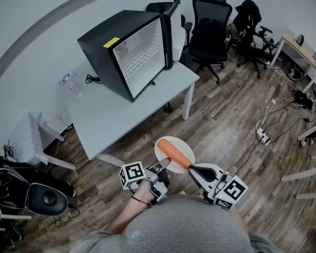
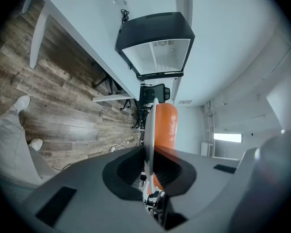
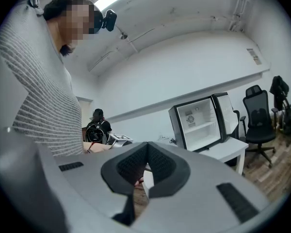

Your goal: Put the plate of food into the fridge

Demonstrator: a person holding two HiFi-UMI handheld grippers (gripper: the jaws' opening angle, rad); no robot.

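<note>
Food lay on the plate (image 1: 182,145), just one long carrot (image 1: 174,153). The plate hung low in front of the person, over the floor (image 1: 226,125), well apart from the fridge (image 1: 127,49). The left tongs (image 1: 162,166) pinched the plate's near rim tight. The right tongs (image 1: 194,170) were squeezed together with nothing in them, tip just beside the carrot's near end. The fridge stood on the table (image 1: 110,115), ahead and to the left, door wide open, white inside turned toward the plate. The carrot lay slanted, far end pointing left. It looked like the left tongs would have to carry the plate forward and left, flat, so the carrot did not roll.
</note>
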